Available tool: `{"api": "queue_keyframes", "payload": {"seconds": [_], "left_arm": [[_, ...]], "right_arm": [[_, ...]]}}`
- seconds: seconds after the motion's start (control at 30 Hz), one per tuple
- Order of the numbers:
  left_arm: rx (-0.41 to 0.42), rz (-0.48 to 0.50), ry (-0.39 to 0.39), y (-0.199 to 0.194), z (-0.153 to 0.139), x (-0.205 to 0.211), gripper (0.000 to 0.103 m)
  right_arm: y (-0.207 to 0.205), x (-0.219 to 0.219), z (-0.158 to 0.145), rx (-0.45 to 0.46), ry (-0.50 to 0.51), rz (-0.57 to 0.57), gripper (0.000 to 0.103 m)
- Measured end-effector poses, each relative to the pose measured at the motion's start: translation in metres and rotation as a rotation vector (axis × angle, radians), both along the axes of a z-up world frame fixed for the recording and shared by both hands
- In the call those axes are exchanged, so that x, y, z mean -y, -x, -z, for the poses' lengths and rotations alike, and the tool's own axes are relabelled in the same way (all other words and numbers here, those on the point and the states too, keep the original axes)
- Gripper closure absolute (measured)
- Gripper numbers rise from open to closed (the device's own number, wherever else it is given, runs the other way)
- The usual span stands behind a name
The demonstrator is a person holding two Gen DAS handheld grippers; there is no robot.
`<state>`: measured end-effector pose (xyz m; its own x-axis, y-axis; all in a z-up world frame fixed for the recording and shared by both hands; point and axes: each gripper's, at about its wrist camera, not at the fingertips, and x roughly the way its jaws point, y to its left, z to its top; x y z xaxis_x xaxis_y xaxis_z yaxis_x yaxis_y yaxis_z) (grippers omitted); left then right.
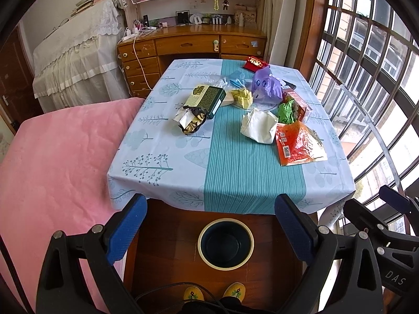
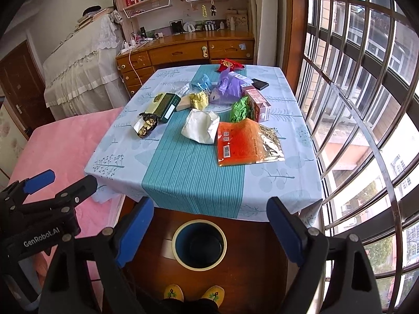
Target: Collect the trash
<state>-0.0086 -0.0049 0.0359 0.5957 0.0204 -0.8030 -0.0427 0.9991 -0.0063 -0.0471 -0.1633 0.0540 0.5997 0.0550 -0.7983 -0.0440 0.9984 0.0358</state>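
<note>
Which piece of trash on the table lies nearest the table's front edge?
The flat orange foil packet; it lies closer to the front edge than the white crumpled paper and everything behind it.

Bright window (image 1: 366,78) daylight, sharp focus, fisheye-warped edges

My blue finger pads (image 1: 125,231) look ribbed and matt; the tablecloth (image 1: 230,162) is printed cloth, the orange wrapper (image 2: 246,144) glossy foil, the floor (image 1: 167,256) perhaps polished wood.
</note>
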Motion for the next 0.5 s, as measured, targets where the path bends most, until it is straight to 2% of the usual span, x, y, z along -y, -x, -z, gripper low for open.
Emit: {"api": "queue_keyframes", "payload": {"seconds": [0.33, 0.5], "left_arm": [[0.007, 0.017, -0.005, -0.012, -0.008, -0.01, 0.007], [-0.017, 0.036, 0.029, -0.029, -0.006, -0.02, 0.007]], "right_arm": [[-0.013, -0.009, -0.003, 0.018, -0.015, 0.002, 0.015], [-0.021, -0.014, -0.003, 0.014, -0.01, 0.012, 0.015]]}}
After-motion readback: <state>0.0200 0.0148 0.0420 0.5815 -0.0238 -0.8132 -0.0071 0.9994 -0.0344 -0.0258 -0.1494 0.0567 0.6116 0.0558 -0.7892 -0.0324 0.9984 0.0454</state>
